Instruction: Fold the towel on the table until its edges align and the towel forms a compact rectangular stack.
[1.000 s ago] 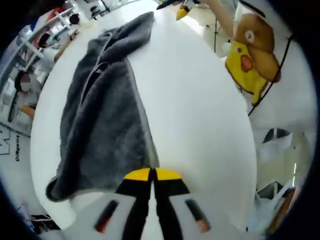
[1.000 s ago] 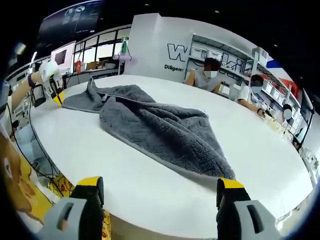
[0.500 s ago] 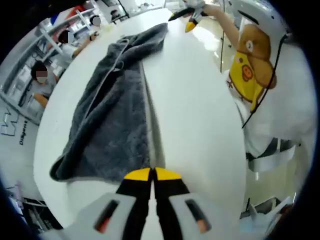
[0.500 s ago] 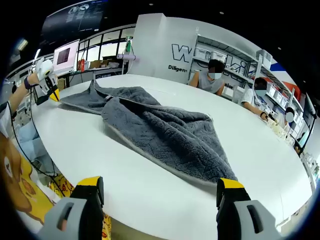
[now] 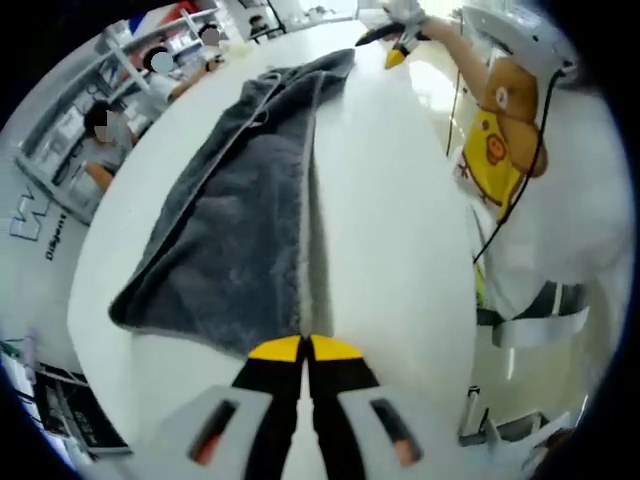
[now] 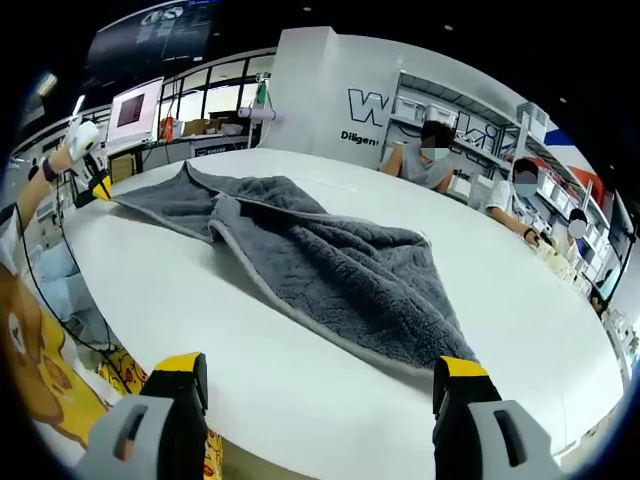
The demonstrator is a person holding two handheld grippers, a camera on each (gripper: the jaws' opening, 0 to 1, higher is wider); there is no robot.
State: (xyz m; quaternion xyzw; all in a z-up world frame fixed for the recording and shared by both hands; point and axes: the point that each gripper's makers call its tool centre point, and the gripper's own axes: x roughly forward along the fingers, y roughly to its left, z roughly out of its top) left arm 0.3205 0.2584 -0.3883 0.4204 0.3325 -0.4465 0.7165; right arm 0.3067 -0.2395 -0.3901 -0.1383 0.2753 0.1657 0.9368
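Observation:
A grey fleecy towel (image 5: 240, 220) lies stretched long across the round white table (image 5: 390, 230). My left gripper (image 5: 305, 348) is shut on the towel's near edge, its yellow tips pressed together. In the right gripper view it shows far off as a small left gripper (image 6: 98, 185) at the towel's far corner. My right gripper (image 6: 320, 372) stands open, its jaws wide apart above the table edge. The towel (image 6: 330, 265) ends in a corner just by its right jaw. That right gripper (image 5: 392, 45) appears at the towel's far end in the left gripper view.
Seated people (image 6: 425, 155) and shelves (image 6: 450, 100) line the table's far side. A monitor (image 6: 135, 105) stands at the back left. The person's yellow cartoon print (image 5: 490, 135) and a cable (image 5: 520, 150) hang beside the table's rim. Bare table top (image 6: 150, 270) lies beside the towel.
The towel has been drawn out straighter and flatter between the two grippers, its bunched folds smoothing. The left camera has shifted; the right jaws stay open.

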